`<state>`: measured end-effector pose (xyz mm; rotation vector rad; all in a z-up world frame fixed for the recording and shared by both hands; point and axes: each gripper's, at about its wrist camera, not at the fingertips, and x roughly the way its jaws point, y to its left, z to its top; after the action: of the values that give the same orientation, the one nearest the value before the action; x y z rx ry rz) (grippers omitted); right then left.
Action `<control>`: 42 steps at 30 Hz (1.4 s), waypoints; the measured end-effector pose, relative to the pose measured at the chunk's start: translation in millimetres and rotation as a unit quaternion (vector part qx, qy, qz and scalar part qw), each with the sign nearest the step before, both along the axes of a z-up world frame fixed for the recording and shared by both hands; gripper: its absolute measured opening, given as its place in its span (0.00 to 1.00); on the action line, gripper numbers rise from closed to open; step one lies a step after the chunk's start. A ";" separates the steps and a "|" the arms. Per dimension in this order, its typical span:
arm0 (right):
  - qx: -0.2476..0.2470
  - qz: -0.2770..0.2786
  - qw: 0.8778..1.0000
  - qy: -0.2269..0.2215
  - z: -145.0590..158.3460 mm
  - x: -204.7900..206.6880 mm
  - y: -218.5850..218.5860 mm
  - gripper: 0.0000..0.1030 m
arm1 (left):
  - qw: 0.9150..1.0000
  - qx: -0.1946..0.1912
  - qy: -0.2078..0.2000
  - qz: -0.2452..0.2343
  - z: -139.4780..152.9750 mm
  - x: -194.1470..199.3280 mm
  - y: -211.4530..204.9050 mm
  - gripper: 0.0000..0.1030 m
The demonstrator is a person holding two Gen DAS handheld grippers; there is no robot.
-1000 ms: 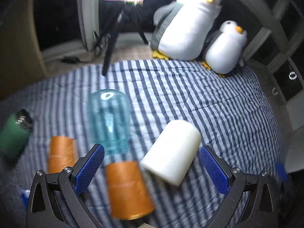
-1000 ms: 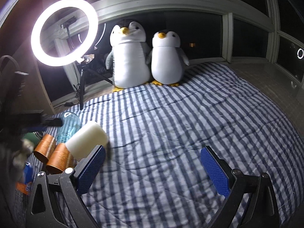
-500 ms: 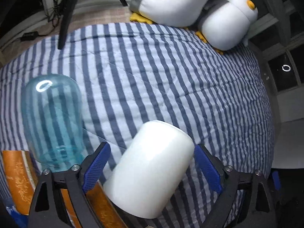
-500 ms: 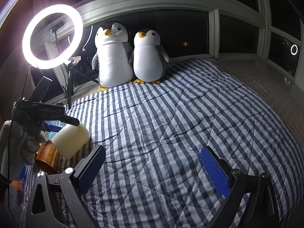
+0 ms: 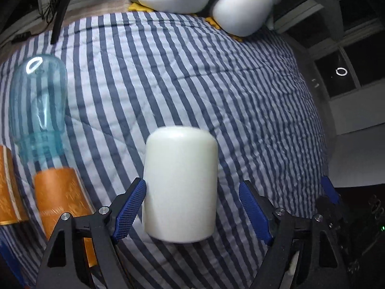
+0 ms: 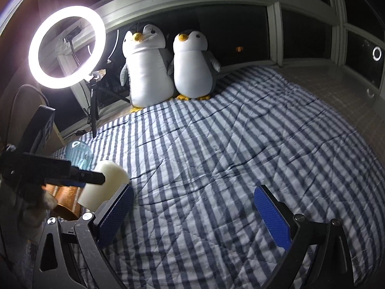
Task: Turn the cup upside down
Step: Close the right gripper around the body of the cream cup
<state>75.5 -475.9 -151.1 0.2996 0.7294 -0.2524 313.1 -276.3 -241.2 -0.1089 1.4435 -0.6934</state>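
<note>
Left wrist view: my left gripper (image 5: 192, 208) is spread wide, and the white cup (image 5: 180, 184) lies on its side between the blue pads. The left pad (image 5: 130, 208) sits right at the cup's wall; whether it touches I cannot tell. The right pad stands clearly apart from it. The cup's closed rounded end points away from me; its mouth is turned out of sight.

Just left of it lie two orange cups (image 5: 61, 200) with pale patterning, perhaps lettering, too blurred to read. Beyond them a clear blue bottle (image 5: 38, 106) lies on the striped quilt (image 5: 192, 77). At the far edge sit two plush penguins (image 5: 243, 7), the heads partly cut off by the frame.

From the right wrist view, my right gripper (image 6: 192, 214) hangs open over bare quilt, holding nothing. At the left edge, the left gripper's black arm crosses in front of the white cup. Farther back glows a ring light (image 6: 67, 47), washing out whatever is mounted inside it. No brand or writing is legible anywhere.
</note>
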 end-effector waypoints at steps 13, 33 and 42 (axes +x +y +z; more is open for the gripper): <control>0.083 0.067 0.993 0.058 -16.8 52.6 -3.9 0.96 | 0.999 -0.025 0.006 0.023 -8.4 -44.8 27.6 0.80; 0.130 0.146 0.959 0.204 -48.3 154.8 56.3 0.96 | 0.980 0.037 -0.123 0.151 70.1 -182.1 216.9 0.83; 0.112 0.152 0.951 0.244 -60.6 178.4 84.9 0.96 | 0.970 0.025 -0.099 0.220 63.9 -218.6 274.8 0.84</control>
<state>253.8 -391.0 -211.7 0.3376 1.2850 0.0581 94.5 -1.5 -177.2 -0.3023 1.1895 -0.2941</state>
